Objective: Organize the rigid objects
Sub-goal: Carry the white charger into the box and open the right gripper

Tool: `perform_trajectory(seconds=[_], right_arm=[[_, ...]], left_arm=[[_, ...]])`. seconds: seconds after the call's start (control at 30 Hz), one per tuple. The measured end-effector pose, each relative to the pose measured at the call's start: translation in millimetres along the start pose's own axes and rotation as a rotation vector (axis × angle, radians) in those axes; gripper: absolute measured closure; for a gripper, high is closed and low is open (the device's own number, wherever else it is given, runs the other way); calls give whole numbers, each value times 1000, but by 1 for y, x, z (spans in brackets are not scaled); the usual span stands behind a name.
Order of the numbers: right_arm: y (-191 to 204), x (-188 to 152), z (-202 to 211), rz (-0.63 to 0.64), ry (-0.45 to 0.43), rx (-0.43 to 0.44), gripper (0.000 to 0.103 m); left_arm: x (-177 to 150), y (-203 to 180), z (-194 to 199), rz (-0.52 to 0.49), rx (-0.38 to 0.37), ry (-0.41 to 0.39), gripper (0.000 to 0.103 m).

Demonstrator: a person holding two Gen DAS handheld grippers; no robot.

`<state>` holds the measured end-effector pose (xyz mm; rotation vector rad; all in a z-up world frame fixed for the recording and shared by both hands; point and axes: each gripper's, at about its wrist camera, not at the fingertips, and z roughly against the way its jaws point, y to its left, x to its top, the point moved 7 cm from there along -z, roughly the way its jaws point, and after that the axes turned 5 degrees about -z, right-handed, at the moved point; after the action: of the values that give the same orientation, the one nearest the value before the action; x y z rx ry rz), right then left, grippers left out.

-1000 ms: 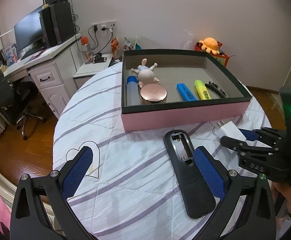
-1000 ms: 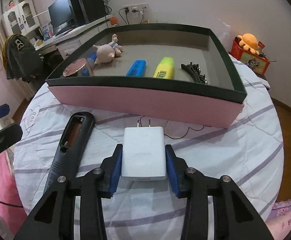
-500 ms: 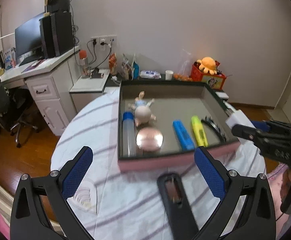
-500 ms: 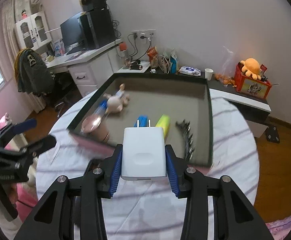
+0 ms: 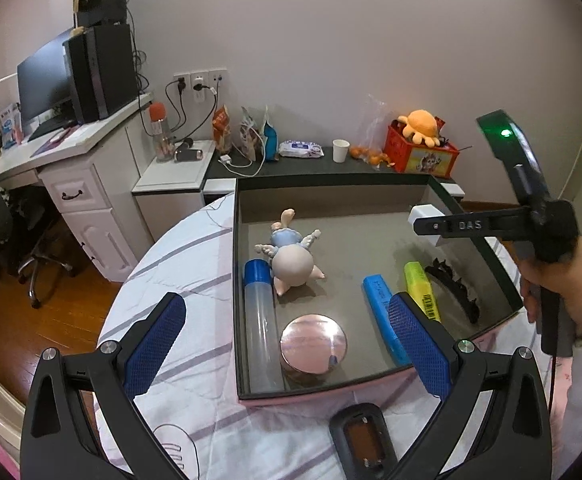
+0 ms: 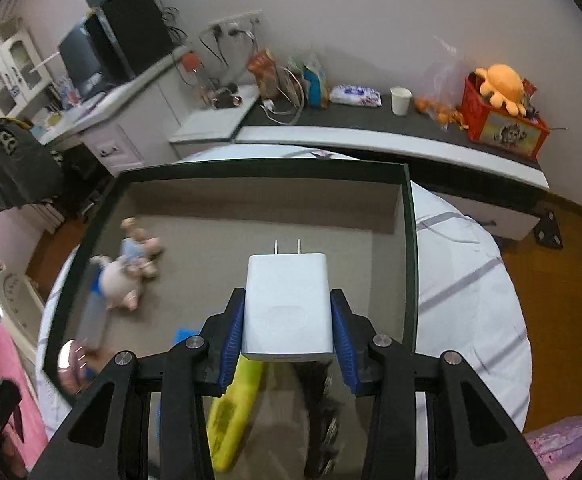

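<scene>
White striped cloth is covering the round desk [image 5: 195, 248], with a pink-sided box [image 5: 371, 394] sitting on it, dark rim, grey floor. Right hand-held gripper [image 6: 289, 328] is clamping a white charger [image 6: 289, 304] between its blue pads [image 6: 343, 336], prongs pointing forward, and is hanging above the box interior near the far right corner; in the left wrist view the charger [image 5: 427, 220] is showing just beside the right wall, off the floor. Left hand-held gripper [image 5: 287, 352] is hovering wide open and holding nothing, over the near edge of the box. Lying inside the box: a pig doll [image 5: 291, 258], a clear tube with blue cap [image 5: 261, 328] just beside it, a round pink compact [image 5: 314, 344], a blue marker [image 5: 383, 312], a yellow highlighter [image 5: 421, 290], and a black hair clip [image 5: 455, 288] along the right wall. A black remote [image 5: 361, 442] with its battery bay exposed is lying on the cloth in front of the box.
</scene>
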<state>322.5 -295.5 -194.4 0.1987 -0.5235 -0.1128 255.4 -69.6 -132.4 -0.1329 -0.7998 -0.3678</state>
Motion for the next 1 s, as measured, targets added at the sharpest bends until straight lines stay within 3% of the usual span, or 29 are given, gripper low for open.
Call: perform_trajectory(seconds=[0.2,0.57,0.77,0.87,1.0], right_arm=[[-9,11,-19,-11,32,-72,61],[-5,17,-43,94,82,-365,61],[-10,25,-28,78,17,-387,53],[-7,25,-17,68,-18,-339,46],[1,16,5,56,-52,-280,43]], left_arm=[[-2,5,-9,0,-3,16,1],[-8,4,-8,-20,-9,34,1],[-11,2,-4,-31,-11,38,1],[-12,5,-3,-21,-10,41,1],[-15,15,5,10,-6,37,1]])
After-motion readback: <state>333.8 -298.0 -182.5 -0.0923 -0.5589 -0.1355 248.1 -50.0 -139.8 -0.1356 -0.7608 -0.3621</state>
